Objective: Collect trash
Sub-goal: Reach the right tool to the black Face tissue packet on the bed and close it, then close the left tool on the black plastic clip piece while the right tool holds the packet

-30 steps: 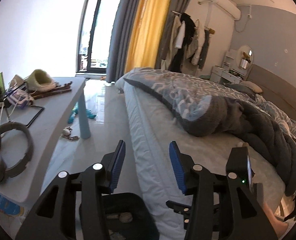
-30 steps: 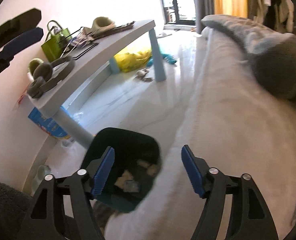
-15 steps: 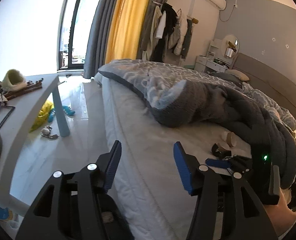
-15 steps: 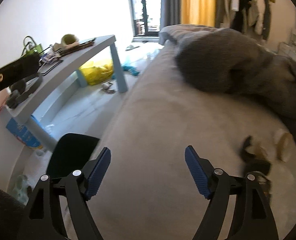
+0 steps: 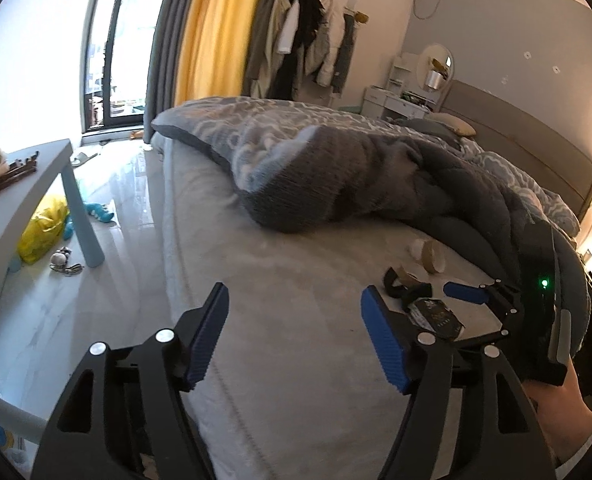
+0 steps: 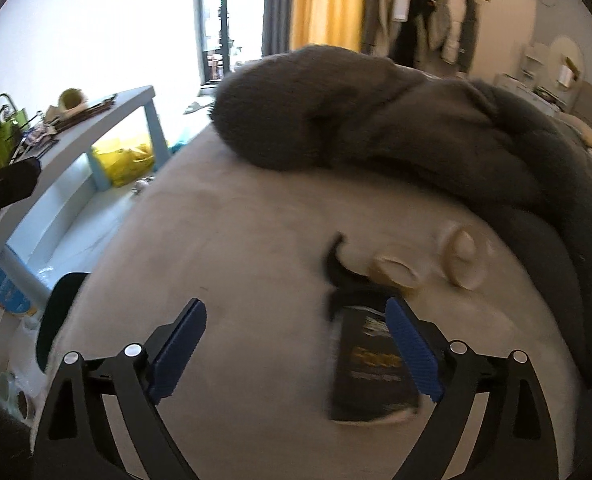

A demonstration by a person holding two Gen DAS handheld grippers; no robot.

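Trash lies on the grey bed sheet (image 6: 235, 248): a black wrapper with gold print (image 6: 370, 372), a black scrap (image 6: 338, 268) and two beige tape rolls (image 6: 462, 258). My right gripper (image 6: 296, 348) is open and empty, just above the sheet, with the black wrapper against its right finger. In the left wrist view the wrapper (image 5: 434, 314) lies between the right gripper's open blue pads (image 5: 462, 292), with a tape roll (image 5: 430, 254) beyond. My left gripper (image 5: 296, 340) is open and empty above the bed's near edge. A black bin (image 6: 57, 312) stands on the floor beside the bed.
A rumpled grey duvet (image 5: 356, 176) covers the bed's far side. A pale blue table (image 6: 95, 128) with clutter stands to the left. A yellow bag (image 5: 41, 228) and small toys lie on the glossy floor under it. A window and curtains are at the back.
Both grippers have swung from the bin and floor towards the bed. The right gripper has come down close over the black wrapper. Both stayed open.
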